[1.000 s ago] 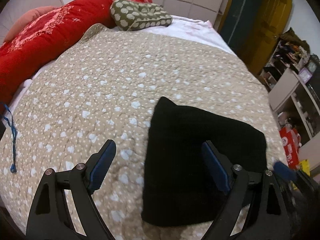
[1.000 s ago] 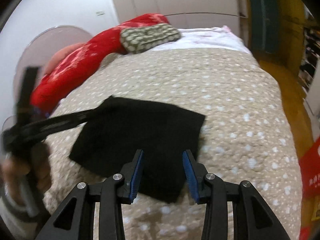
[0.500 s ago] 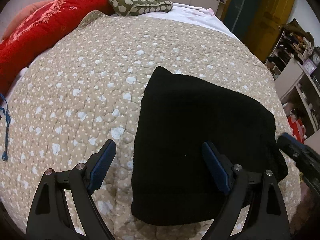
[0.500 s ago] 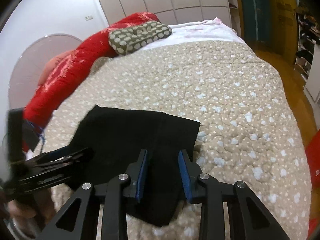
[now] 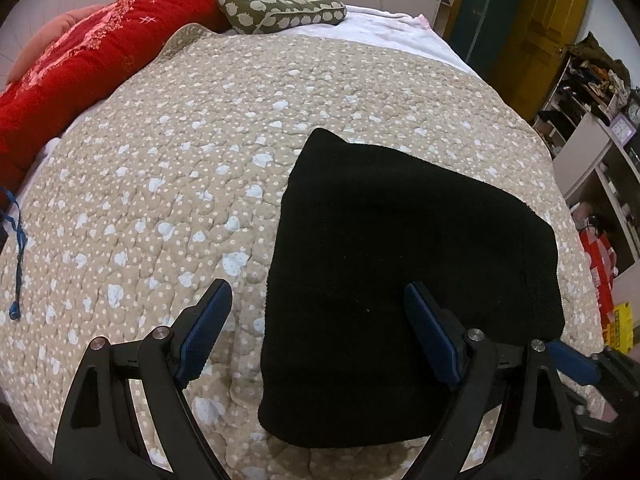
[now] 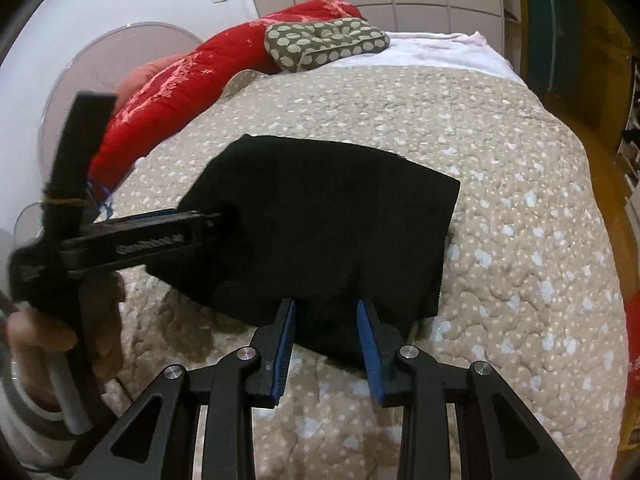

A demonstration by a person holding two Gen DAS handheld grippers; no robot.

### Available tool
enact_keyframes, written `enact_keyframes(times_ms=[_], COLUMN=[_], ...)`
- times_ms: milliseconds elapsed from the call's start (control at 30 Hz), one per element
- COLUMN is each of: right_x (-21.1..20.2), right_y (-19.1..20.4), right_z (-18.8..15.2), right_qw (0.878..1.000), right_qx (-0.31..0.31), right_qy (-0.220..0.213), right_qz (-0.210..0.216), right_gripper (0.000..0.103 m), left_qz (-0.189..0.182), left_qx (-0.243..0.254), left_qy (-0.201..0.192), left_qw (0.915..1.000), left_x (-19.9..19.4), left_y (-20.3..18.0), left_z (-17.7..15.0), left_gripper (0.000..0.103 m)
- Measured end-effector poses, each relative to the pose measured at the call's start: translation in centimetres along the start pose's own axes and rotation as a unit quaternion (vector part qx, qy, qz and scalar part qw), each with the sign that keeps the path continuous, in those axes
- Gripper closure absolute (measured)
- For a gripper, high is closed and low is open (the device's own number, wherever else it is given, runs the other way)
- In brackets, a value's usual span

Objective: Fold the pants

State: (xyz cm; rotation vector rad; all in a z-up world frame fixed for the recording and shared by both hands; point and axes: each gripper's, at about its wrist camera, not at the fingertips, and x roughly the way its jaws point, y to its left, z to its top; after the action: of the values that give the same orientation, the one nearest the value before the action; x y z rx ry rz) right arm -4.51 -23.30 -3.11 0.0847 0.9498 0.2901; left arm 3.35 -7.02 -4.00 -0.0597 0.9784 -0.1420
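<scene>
The black pants (image 5: 392,264) lie folded in a compact rectangle on the beige dotted quilt (image 5: 168,168). My left gripper (image 5: 320,320) is open wide, its fingers astride the near left edge of the pants, just above them. In the right wrist view the pants (image 6: 320,220) lie ahead, and my right gripper (image 6: 326,324) is open with its blue pads either side of the near corner of the fabric. The left gripper also shows there (image 6: 216,216), at the pants' left edge.
A red blanket (image 5: 72,72) and a green spotted pillow (image 5: 280,0) lie at the head of the bed. The bed's right edge drops to a wooden floor (image 6: 612,184), with shelves (image 5: 592,152) and a yellow door (image 5: 540,32) beyond. A blue cord (image 5: 16,248) hangs at the left edge.
Both grippers moved in closer to the folded pants. The right gripper's pads now reach the near corner of the fabric. The left gripper stays open wide.
</scene>
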Motion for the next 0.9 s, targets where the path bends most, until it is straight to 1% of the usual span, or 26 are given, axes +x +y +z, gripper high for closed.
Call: enact_keyframes(times_ms=[67,133,200,367,433,500,533,633,667,733,800,900], right_x=[-1.1,-2.2,-2.6,-2.2,-1.5,-0.2,0.4,0.9,0.9,0.5,-0.4,-1.8], right_y=[0.0,-0.1,-0.4,-1.9,-2.6,-2.5,-2.2,-1.2,-1.2,-1.5,-1.9,-2.4], right_z=[0.4,0.9,1.2,1.5,1.7,1.5,1.2,1.2,1.4,1.6,1.7,1.9], right_qw=[1.000,1.000,0.999,0.998,0.998,0.999,0.999,1.000,1.000,0.999,0.999,0.998], right_qx=[-0.001,-0.001,0.006,0.037,0.047,0.043,0.037,0.019,0.019,0.027,0.039,0.047], right_qy=[-0.009,-0.028,-0.038,-0.037,-0.033,-0.019,-0.013,-0.019,-0.018,-0.017,-0.023,-0.043], right_qz=[0.001,-0.004,-0.006,-0.022,-0.024,-0.007,-0.003,-0.007,-0.008,0.001,0.006,-0.007], right_gripper=[0.073,0.072,0.071,0.071,0.071,0.070,0.068,0.068,0.068,0.068,0.068,0.068], left_qz=[0.000,0.001,0.001,-0.008,-0.012,-0.013,-0.016,-0.023,-0.025,-0.028,-0.021,-0.013], left_qx=[0.000,0.001,0.003,0.005,0.000,-0.002,-0.002,-0.012,-0.016,-0.020,-0.013,-0.009], left_qy=[-0.001,-0.002,-0.002,0.003,0.005,0.005,0.004,0.006,0.009,0.013,0.010,0.006], left_qw=[1.0000,1.0000,1.0000,1.0000,0.9999,0.9999,0.9999,0.9996,0.9995,0.9993,0.9996,0.9999], left_x=[0.0,-0.1,-0.1,-0.1,0.2,0.3,0.4,0.8,0.9,0.9,0.8,0.7], left_y=[0.0,0.0,-0.1,0.2,0.4,0.7,0.8,1.4,1.5,1.6,1.4,1.1], left_z=[0.0,-0.1,-0.2,-0.2,-0.2,-0.2,-0.3,-0.4,-0.4,-0.3,-0.2,-0.2], left_gripper=[0.015,0.015,0.015,0.014,0.012,0.012,0.012,0.008,0.006,0.006,0.006,0.006])
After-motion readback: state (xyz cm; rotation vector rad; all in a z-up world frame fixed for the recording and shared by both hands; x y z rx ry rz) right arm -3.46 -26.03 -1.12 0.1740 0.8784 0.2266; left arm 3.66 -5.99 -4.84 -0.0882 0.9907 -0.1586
